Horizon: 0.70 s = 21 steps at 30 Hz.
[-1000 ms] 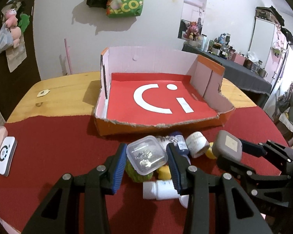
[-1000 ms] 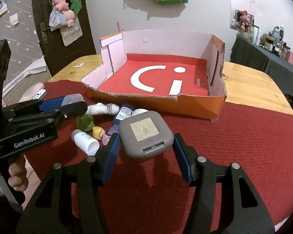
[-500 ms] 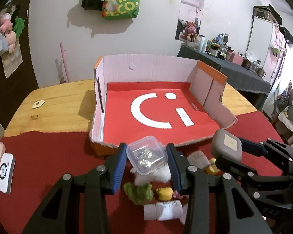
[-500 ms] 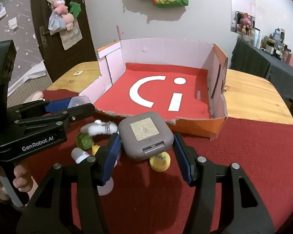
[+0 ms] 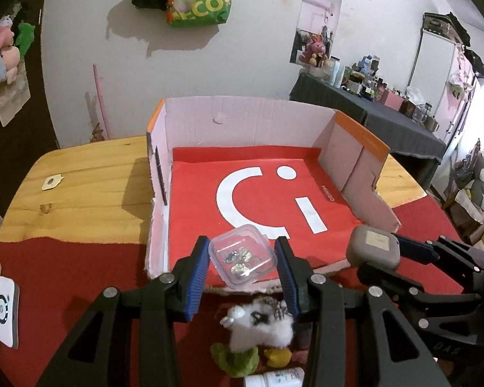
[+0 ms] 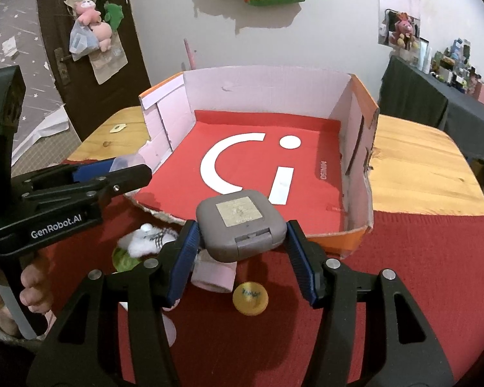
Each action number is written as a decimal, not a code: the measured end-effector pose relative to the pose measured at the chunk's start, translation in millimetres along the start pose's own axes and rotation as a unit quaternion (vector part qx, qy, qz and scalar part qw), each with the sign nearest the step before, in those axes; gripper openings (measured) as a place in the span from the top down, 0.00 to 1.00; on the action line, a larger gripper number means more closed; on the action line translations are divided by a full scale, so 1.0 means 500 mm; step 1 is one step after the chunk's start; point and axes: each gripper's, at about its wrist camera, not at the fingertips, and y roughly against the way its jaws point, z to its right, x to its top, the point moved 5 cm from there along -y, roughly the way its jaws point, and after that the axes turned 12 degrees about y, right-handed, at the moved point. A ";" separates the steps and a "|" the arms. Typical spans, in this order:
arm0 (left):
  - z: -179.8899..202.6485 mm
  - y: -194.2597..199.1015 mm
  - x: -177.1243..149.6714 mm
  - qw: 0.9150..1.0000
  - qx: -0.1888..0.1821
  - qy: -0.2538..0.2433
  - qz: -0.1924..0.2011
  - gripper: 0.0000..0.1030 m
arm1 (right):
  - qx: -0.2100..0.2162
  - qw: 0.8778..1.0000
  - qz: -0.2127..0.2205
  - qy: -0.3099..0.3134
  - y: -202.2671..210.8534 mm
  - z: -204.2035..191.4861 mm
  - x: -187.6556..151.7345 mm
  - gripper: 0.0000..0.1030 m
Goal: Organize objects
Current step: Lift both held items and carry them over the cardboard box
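My left gripper (image 5: 242, 259) is shut on a small clear plastic box (image 5: 241, 259) with shiny bits inside, held over the front edge of the open cardboard box (image 5: 248, 122) with a red floor. My right gripper (image 6: 240, 233) is shut on a grey square case (image 6: 240, 224), held just above the box's (image 6: 267, 87) front rim. The grey case also shows in the left wrist view (image 5: 372, 250). Loose items lie on the red cloth below: a white fluffy toy (image 5: 261, 325), a green toy (image 5: 234, 359), a yellow cap (image 6: 250, 297), a pink roll (image 6: 213, 275).
A wooden table (image 5: 80, 193) carries the red cloth (image 6: 419, 274). A white device (image 5: 5, 309) lies at the far left. A white bottle (image 5: 274, 379) lies near the bottom edge. A door (image 6: 80, 48) and a cluttered side table (image 5: 371, 109) stand behind.
Both grippers have moved forward and up with their loads, from above the pile of loose items to the box's front edge. The pile now lies below and behind the fingertips.
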 end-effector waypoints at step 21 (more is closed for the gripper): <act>-0.004 -0.162 0.019 0.997 0.013 0.003 -0.081 0.58 | 0.060 0.996 -0.062 -0.037 -0.151 0.056 0.040 0.76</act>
